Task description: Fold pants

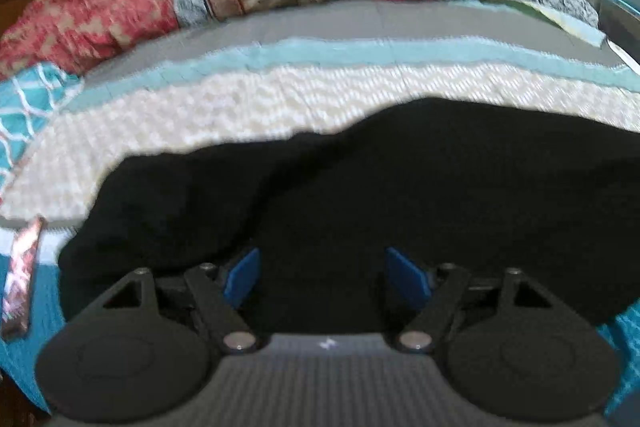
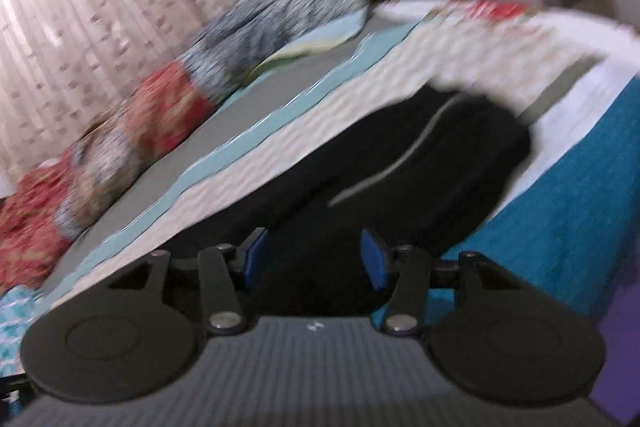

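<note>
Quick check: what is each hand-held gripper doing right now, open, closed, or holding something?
Left hand-held gripper: open, holding nothing, above the black pants.
Right hand-held gripper: open, holding nothing, pants ahead.

Black pants (image 1: 400, 187), grey-striped; white zigzag blanket (image 1: 240, 107); red floral quilt (image 1: 100, 11).

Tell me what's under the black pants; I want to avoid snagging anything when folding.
The black pants lie on a white textured blanket and overlap the teal cover at the near edge. Whatever is beneath their middle is hidden by the fabric.
</note>
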`<state>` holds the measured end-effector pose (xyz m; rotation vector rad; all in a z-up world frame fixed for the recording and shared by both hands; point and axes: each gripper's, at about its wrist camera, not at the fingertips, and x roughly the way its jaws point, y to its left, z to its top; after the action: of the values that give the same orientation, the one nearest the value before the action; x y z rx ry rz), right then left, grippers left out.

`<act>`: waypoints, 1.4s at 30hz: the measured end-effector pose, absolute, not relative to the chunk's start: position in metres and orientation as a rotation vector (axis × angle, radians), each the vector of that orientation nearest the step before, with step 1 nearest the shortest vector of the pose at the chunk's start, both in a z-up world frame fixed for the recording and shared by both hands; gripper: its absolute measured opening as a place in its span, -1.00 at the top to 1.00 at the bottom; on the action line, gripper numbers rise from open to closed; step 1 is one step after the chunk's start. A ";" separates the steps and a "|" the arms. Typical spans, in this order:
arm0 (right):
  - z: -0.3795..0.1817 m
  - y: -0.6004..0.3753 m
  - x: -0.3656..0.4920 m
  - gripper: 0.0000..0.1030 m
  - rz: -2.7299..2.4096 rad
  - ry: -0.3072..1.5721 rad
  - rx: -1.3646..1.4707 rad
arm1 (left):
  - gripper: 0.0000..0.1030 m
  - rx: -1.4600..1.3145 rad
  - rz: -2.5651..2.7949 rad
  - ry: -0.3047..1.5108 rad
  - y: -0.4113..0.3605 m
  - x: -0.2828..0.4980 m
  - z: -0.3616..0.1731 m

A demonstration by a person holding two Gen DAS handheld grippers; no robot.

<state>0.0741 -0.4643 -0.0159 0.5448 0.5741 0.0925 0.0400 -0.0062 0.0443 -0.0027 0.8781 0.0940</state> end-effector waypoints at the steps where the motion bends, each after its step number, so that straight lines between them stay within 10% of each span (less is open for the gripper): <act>1: -0.017 -0.454 0.075 -0.03 0.107 0.594 0.543 | -0.41 -0.013 0.093 0.903 -0.007 0.041 0.041; 42: -0.056 -0.514 0.040 -0.10 -0.047 0.601 0.937 | -0.44 0.042 0.076 1.025 -0.047 0.057 0.041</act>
<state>0.0404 -0.5136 -0.0564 0.9373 0.6008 -0.0468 0.0568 -0.0465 0.0408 0.0421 1.0247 0.0763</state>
